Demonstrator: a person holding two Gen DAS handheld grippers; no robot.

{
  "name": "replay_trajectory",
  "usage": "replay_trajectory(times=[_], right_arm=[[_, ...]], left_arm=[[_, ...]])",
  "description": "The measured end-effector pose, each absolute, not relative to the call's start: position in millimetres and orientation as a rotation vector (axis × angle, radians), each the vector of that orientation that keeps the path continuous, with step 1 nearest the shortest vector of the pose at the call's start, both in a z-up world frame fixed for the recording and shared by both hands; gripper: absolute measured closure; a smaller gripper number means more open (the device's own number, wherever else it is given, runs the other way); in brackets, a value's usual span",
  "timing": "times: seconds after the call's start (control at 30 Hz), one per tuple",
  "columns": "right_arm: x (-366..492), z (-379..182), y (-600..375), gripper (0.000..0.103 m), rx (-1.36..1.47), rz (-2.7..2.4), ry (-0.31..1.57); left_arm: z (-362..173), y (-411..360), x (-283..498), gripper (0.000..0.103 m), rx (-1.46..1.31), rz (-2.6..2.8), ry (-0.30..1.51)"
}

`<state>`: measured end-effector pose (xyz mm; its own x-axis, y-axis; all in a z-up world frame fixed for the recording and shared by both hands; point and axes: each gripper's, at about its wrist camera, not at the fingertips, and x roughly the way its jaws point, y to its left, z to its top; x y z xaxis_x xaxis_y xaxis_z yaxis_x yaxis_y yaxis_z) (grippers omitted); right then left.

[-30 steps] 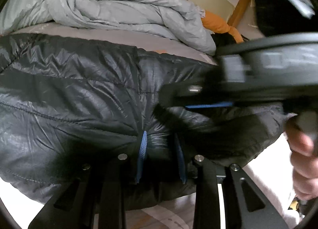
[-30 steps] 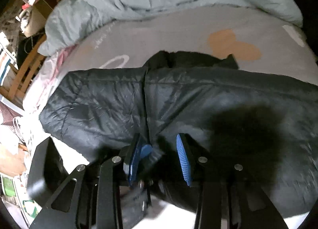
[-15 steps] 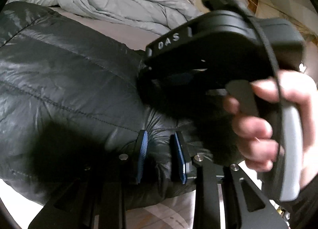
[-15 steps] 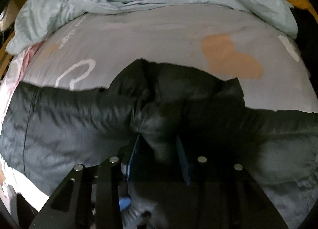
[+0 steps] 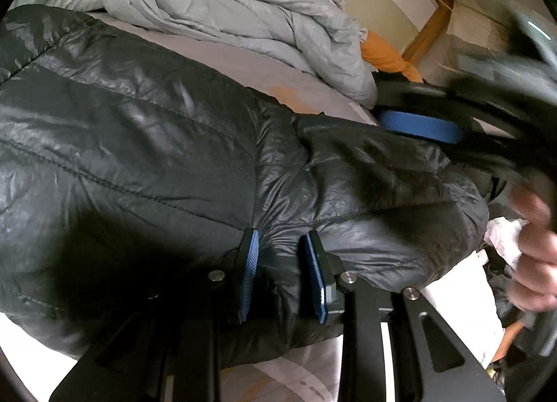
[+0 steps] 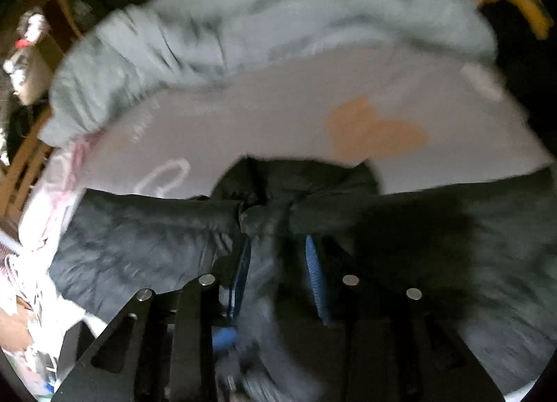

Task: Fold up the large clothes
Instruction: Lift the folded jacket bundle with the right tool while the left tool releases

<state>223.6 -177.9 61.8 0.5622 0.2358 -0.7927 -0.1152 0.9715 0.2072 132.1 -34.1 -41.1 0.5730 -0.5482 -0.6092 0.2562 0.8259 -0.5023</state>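
A black quilted puffer jacket (image 5: 146, 144) lies spread over the bed. My left gripper (image 5: 281, 262) is shut on a fold of its near edge, with fabric bunched between the blue pads. In the left wrist view the right gripper is blurred at the far right; one of its blue pads (image 5: 417, 125) lies against the jacket's far edge, and a hand (image 5: 532, 252) holds its handle. In the right wrist view, which is motion-blurred, my right gripper (image 6: 278, 262) has a gathered ridge of the jacket (image 6: 146, 248) between its pads, and its jaws are closing on it.
A crumpled pale blue duvet (image 5: 226, 8) is heaped at the back of the bed. The grey sheet (image 6: 296, 99) has orange shapes printed on it. An orange cushion (image 5: 386, 53) and the wooden bed frame (image 5: 428, 32) lie at the back right. Clutter (image 6: 28, 53) stands beside the bed.
The right gripper, close in front of the left camera half a second ago, has swung off to the right. It has gathered jacket fabric between its jaws. The left gripper kept its hold.
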Motion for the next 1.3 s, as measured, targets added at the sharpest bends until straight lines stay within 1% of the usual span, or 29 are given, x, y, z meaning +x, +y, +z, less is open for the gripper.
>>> replay_trajectory(times=[0.13, 0.17, 0.2, 0.23, 0.27, 0.37, 0.5, 0.57, 0.67, 0.73, 0.77, 0.8, 0.83, 0.87, 0.9, 0.93, 0.97, 1.0, 1.03, 1.1, 1.17, 1.3], right_arm=[[153.2, 88.8, -225.2, 0.066, 0.236, 0.244, 0.846], [131.6, 90.5, -241.3, 0.054, 0.276, 0.242, 0.818], [119.7, 90.7, -249.9, 0.033, 0.299, 0.233, 0.800], [101.1, 89.3, -264.0, 0.023, 0.337, 0.201, 0.765], [83.5, 84.1, -277.6, 0.015, 0.374, 0.164, 0.737], [61.3, 61.8, -306.6, 0.015, 0.466, 0.092, 0.746], [67.1, 25.8, -335.3, 0.015, 0.617, 0.023, 0.758], [74.7, 16.5, -340.6, 0.015, 0.664, 0.020, 0.726], [86.9, -2.4, -344.7, 0.015, 0.751, -0.006, 0.603], [93.3, -17.5, -347.1, 0.015, 0.814, -0.029, 0.587], [97.2, -22.4, -346.4, 0.019, 0.832, -0.029, 0.583], [100.2, -21.2, -344.7, 0.031, 0.818, -0.035, 0.569], [102.0, -18.3, -342.7, 0.038, 0.798, -0.029, 0.559], [105.0, -14.0, -341.2, 0.049, 0.766, -0.025, 0.559], [107.6, -4.3, -339.7, 0.059, 0.704, -0.027, 0.565], [107.2, 2.5, -339.9, 0.063, 0.679, -0.013, 0.562], [105.3, 10.1, -340.5, 0.066, 0.660, 0.007, 0.558], [102.5, 21.0, -341.2, 0.066, 0.625, 0.028, 0.555], [99.2, 27.0, -343.4, 0.066, 0.600, 0.028, 0.552], [93.1, 38.1, -348.4, 0.066, 0.532, 0.010, 0.557], [88.4, 44.3, -355.9, 0.066, 0.513, -0.004, 0.558], [80.8, 46.9, -374.8, 0.066, 0.518, -0.049, 0.575]], left_arm=[[-40.9, -34.7, 131.5, 0.075, -0.375, -0.481, 0.835], [-40.5, -35.1, 131.2, 0.075, -0.371, -0.479, 0.835], [-40.1, -34.8, 131.9, 0.075, -0.368, -0.476, 0.834], [-39.9, -33.8, 131.0, 0.075, -0.364, -0.475, 0.834], [-40.0, -33.2, 132.0, 0.075, -0.360, -0.473, 0.833], [-40.1, -34.4, 134.1, 0.075, -0.349, -0.466, 0.833], [-39.3, -36.7, 133.8, 0.075, -0.334, -0.457, 0.831], [-39.0, -37.1, 133.6, 0.075, -0.329, -0.454, 0.831], [-39.0, -36.6, 133.0, 0.075, -0.329, -0.455, 0.830], [-37.1, -35.7, 131.9, 0.075, -0.337, -0.463, 0.824], [-34.3, -34.0, 130.8, 0.075, -0.349, -0.486, 0.824], [-28.8, -28.9, 128.1, 0.072, -0.361, -0.518, 0.826], [-19.7, -20.1, 123.2, 0.067, -0.359, -0.535, 0.819], [-8.0, -8.1, 116.5, 0.062, -0.354, -0.526, 0.791], [6.8, 7.3, 107.7, 0.048, -0.341, -0.500, 0.744], [19.2, 20.0, 100.6, 0.032, -0.312, -0.464, 0.705], [30.6, 32.7, 94.1, 0.025, -0.270, -0.414, 0.675], [39.9, 45.8, 89.5, 0.016, -0.235, -0.366, 0.652], [46.9, 61.4, 86.7, 0.009, -0.215, -0.323, 0.640], [49.8, 87.6, 87.0, 0.005, -0.220, -0.250, 0.654], [42.9, 114.5, 90.3, 0.003, -0.267, -0.184, 0.685], [-0.7, 146.1, 107.3, 0.003, -0.450, -0.264, 0.849]])
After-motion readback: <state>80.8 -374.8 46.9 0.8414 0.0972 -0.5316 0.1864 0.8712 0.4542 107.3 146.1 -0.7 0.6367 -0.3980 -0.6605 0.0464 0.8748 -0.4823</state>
